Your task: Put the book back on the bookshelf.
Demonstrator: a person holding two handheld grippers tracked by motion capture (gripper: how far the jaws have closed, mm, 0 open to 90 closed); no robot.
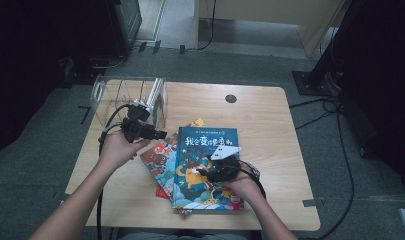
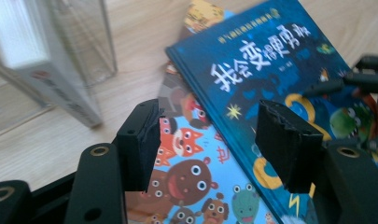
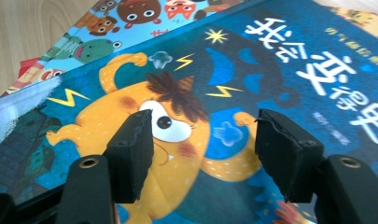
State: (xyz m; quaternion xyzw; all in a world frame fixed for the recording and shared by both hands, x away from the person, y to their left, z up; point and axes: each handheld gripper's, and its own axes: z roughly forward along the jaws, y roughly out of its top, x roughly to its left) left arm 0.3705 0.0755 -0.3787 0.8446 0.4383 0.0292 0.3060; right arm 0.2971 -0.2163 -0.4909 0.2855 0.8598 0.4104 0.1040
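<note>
Black foam pads of the right tool (image 3: 203,156) stand spread just above the glossy dark-blue hardcover picture book with a yellow monster on its cover (image 3: 252,93), nothing between them; from above, this right tool (image 1: 206,172) hovers over the middle of that blue book (image 1: 207,165), which tops a fanned pile on the pale wooden bench (image 1: 270,120). Beneath and to the far side of the right tool's jaws lies a light-blue picture book printed with cartoon animal faces (image 3: 107,28). Left tool (image 2: 207,149): jaws likewise spread and empty, poised over the animal-faces book (image 2: 196,182), with the blue book's spine edge just beside its right pad. Ahead and to the left of the left tool (image 1: 162,134) stands a clear acrylic rack (image 1: 107,95) holding an upright white-spined book (image 2: 42,60).
</note>
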